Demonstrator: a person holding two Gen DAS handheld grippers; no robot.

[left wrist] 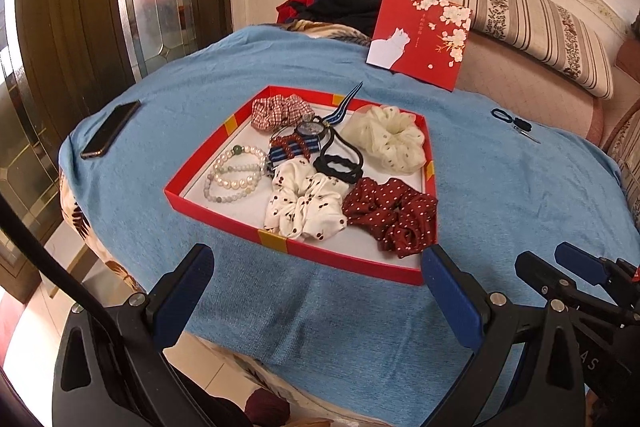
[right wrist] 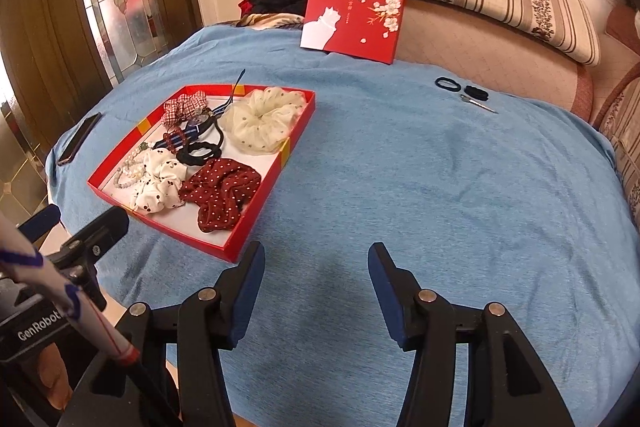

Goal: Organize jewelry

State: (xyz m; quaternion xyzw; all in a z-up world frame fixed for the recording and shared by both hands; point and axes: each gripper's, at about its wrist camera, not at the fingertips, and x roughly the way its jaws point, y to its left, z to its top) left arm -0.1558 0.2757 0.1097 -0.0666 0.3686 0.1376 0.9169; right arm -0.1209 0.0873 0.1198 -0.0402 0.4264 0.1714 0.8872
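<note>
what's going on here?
A person holds a hand-held gripper in each hand over a blue cloth. Both are open and empty: the left hand-held gripper hangs before the red tray of scrunchies, bracelets and hair ties; the right hand-held gripper is over bare cloth beside it. Two hair ties and scissors lie outside the tray. Nothing is picked up yet.

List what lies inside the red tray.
Red tray: four scrunchies, pearl bracelets, black hair ties, a watch. Whatever lies beneath them is covered.
</note>
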